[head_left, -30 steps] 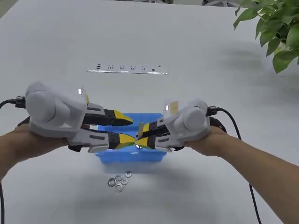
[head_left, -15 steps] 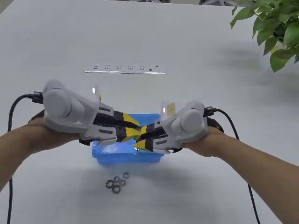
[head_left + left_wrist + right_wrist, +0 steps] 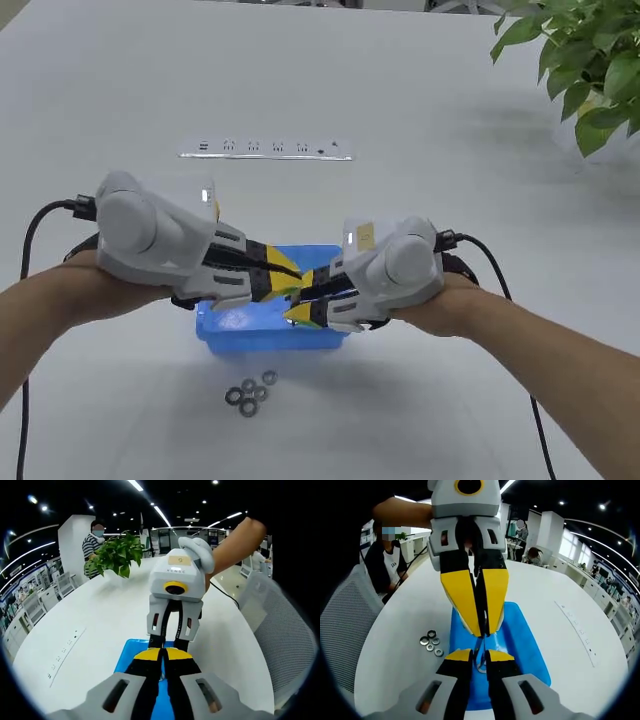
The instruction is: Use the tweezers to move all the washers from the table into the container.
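The left gripper (image 3: 288, 278) has swung in toward the right gripper (image 3: 303, 298) and drawn its once-spread jaws together, so the two now meet tip to tip above the box. This looks like a handover or a re-grip of the tool, not a pick. No washer has been lifted.

One white table (image 3: 420, 120) carries everything, with one leafy plant (image 3: 590, 60) at its far corner. There are two grippers. The right one is clamped on the tweezers. The left one's jaws sit almost together, and I cannot tell whether they pinch the tweezers too.

One blue box (image 3: 260, 338) lies beneath them, and one power strip (image 3: 265, 150) lies well beyond it. One pair of tweezers (image 3: 480, 652) runs between the jaw tips. Five washers (image 3: 250, 393) lie clustered on the table just beside the box's near wall. I cannot tell whether any are inside it.
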`<act>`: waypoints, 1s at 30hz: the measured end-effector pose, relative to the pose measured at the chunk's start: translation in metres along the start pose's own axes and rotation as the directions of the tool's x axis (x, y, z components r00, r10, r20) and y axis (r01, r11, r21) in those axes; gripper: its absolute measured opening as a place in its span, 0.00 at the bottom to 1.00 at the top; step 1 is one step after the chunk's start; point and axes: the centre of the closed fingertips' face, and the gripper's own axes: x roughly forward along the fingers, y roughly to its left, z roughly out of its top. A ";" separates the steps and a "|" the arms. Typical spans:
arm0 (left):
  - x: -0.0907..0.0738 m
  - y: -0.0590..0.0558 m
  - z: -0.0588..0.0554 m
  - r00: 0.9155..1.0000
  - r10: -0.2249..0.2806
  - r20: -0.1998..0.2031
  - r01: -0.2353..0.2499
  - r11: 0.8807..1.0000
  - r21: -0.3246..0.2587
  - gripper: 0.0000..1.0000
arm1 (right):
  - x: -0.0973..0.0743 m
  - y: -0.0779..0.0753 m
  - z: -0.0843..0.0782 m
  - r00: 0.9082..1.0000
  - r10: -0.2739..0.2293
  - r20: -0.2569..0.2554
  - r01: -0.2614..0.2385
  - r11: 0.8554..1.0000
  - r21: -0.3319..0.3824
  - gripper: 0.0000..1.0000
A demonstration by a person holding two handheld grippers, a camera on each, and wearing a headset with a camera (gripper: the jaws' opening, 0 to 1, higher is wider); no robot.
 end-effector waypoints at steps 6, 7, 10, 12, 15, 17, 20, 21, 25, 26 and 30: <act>-0.004 0.002 0.005 1.000 0.003 0.014 -0.003 1.000 0.005 0.06 | -0.002 -0.002 0.006 1.000 -0.013 0.019 0.013 1.000 0.002 0.12; -0.004 0.002 0.006 1.000 0.003 0.014 -0.003 1.000 0.007 0.06 | -0.003 -0.003 0.006 1.000 -0.014 0.020 0.014 1.000 0.002 0.12; -0.006 0.002 0.008 1.000 0.003 0.015 -0.003 1.000 0.008 0.06 | -0.004 -0.003 0.008 1.000 -0.017 0.024 0.017 1.000 0.002 0.13; -0.007 0.002 0.009 1.000 0.002 0.015 -0.002 1.000 0.009 0.06 | -0.005 -0.003 0.009 0.999 -0.019 0.027 0.019 1.000 0.001 0.13; -0.008 0.002 0.011 1.000 0.003 0.017 -0.003 1.000 0.010 0.06 | -0.007 -0.002 0.011 0.999 -0.023 0.030 0.023 1.000 0.000 0.13; -0.009 0.001 0.013 1.000 0.001 0.017 -0.001 1.000 0.014 0.06 | -0.008 -0.002 0.013 0.999 -0.026 0.032 0.026 1.000 -0.001 0.13; -0.011 0.000 0.016 1.000 -0.001 0.014 0.000 1.000 0.018 0.06 | -0.010 -0.002 0.015 0.999 -0.030 0.034 0.030 1.000 -0.002 0.13; -0.012 0.000 0.017 1.000 0.001 0.014 -0.001 1.000 0.023 0.06 | -0.011 -0.001 0.017 0.999 -0.032 0.034 0.032 0.999 -0.004 0.13; -0.016 -0.001 0.021 1.000 0.003 0.019 -0.003 1.000 0.022 0.06 | -0.014 0.000 0.021 0.998 -0.040 0.038 0.041 0.999 -0.007 0.13; -0.016 -0.001 0.021 1.000 0.003 0.020 -0.003 1.000 0.022 0.06 | -0.015 0.000 0.021 0.998 -0.041 0.039 0.042 0.999 -0.009 0.13; -0.020 -0.004 0.025 1.000 0.001 0.021 -0.001 1.000 0.022 0.06 | -0.018 0.002 0.025 0.998 -0.045 0.044 0.045 0.999 -0.010 0.13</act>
